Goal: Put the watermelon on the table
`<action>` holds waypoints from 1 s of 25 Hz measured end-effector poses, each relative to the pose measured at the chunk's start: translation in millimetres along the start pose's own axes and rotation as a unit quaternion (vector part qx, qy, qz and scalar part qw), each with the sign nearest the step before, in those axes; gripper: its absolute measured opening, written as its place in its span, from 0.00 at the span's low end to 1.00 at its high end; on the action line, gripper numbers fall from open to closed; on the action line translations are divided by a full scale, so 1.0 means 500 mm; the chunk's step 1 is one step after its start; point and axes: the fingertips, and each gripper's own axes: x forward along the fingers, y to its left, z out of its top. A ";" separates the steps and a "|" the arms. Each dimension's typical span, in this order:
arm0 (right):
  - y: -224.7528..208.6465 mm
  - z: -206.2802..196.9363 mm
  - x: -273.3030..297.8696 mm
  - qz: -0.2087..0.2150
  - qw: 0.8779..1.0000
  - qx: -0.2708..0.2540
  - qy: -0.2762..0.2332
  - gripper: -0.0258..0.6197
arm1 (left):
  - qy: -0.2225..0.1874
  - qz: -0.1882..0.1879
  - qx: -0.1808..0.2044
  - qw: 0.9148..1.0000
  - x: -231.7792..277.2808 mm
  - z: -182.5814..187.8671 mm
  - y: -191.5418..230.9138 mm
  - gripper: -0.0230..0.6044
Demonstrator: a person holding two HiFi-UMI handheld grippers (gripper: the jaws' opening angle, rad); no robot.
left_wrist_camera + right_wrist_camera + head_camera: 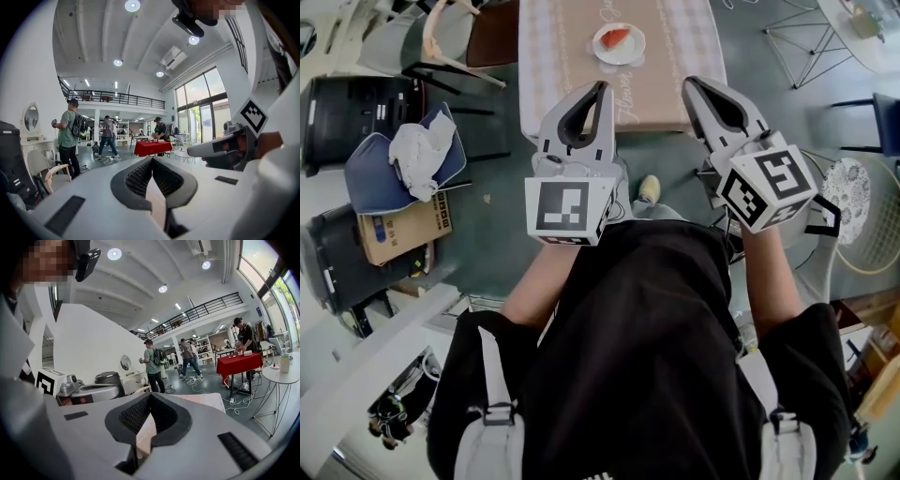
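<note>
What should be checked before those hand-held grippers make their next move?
1. Watermelon found: ok, it lies on the plate on the table.
2. Left hand-held gripper empty: ok, nothing between its jaws.
3. Right hand-held gripper empty: ok, nothing between its jaws.
4. Jaws open for a grasp: not ok, both are shut.
5. Watermelon within reach: cannot tell.

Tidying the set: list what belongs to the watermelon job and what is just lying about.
Job: watermelon slice, its plate, table, left gripper and right gripper, both shut and empty.
Lying about: cardboard box, blue cushion, white cloth, wooden chair.
</note>
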 end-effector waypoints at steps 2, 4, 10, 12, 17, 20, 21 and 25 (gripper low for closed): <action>0.000 -0.004 -0.005 0.000 1.000 -0.001 0.001 0.06 | 0.001 0.002 0.000 1.000 -0.005 -0.002 -0.004 0.06; 0.002 -0.005 -0.009 0.002 1.000 0.000 0.000 0.06 | 0.003 0.002 0.000 1.000 -0.008 -0.003 -0.007 0.06; 0.004 0.005 -0.010 0.002 1.000 -0.003 -0.007 0.06 | -0.006 -0.002 0.005 1.000 -0.008 0.013 -0.010 0.06; 0.004 0.009 -0.008 0.000 1.000 -0.004 -0.008 0.06 | -0.007 -0.002 0.003 1.000 -0.010 0.015 -0.005 0.06; 0.022 0.015 -0.009 0.000 1.000 -0.007 -0.008 0.06 | -0.010 -0.003 0.001 1.000 -0.024 0.016 0.008 0.06; 0.037 0.015 -0.004 0.001 1.000 -0.015 -0.007 0.06 | -0.010 -0.001 0.000 1.000 -0.030 0.014 0.019 0.06; 0.039 0.014 -0.002 0.000 1.000 -0.016 -0.007 0.06 | -0.009 -0.001 0.000 1.000 -0.032 0.013 0.020 0.06; 0.040 0.005 0.002 -0.002 1.000 -0.013 -0.006 0.06 | -0.007 -0.001 0.001 1.000 -0.037 0.009 0.022 0.06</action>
